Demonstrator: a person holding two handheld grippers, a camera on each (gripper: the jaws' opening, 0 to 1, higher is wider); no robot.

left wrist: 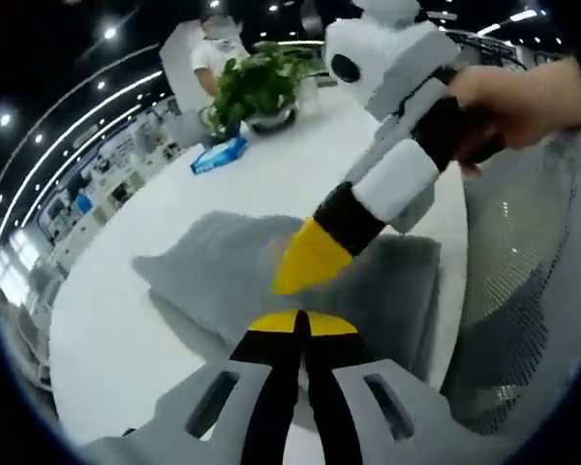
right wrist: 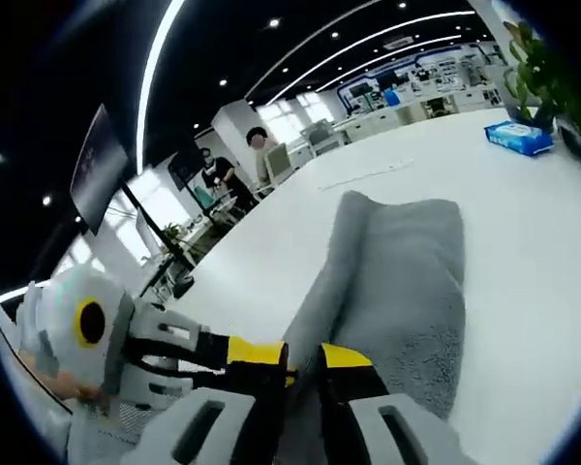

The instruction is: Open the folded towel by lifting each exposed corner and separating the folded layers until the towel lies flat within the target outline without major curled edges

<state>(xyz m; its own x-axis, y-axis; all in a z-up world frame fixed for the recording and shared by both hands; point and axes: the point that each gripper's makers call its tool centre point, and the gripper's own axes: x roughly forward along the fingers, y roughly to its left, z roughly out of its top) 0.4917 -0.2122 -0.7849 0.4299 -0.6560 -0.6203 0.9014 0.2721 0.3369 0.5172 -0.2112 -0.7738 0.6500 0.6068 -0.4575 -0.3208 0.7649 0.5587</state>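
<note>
Two grippers met over the grey towel [left wrist: 223,271], which lay folded on the white table [left wrist: 271,184]. In the left gripper view, far to the left, a blue packet [left wrist: 219,155] sat on the table just beside a potted plant [left wrist: 257,87]. Nearer, the towel spread across the middle of the table, its left corner sticking out. My left gripper [left wrist: 301,323] had its yellow-tipped jaws pressed together at the towel's near edge; I could not tell whether any cloth was pinched between them. The right gripper [left wrist: 310,257] came in from the right, its yellow tip down on the towel, with a hand [left wrist: 523,102] around its handle.

In the right gripper view, the left gripper [right wrist: 257,354] entered from the left. My right gripper [right wrist: 305,363] held its jaws nearly shut around a raised fold of the towel [right wrist: 397,281], which stretched away toward the far right, where the blue packet [right wrist: 519,138] lay.
</note>
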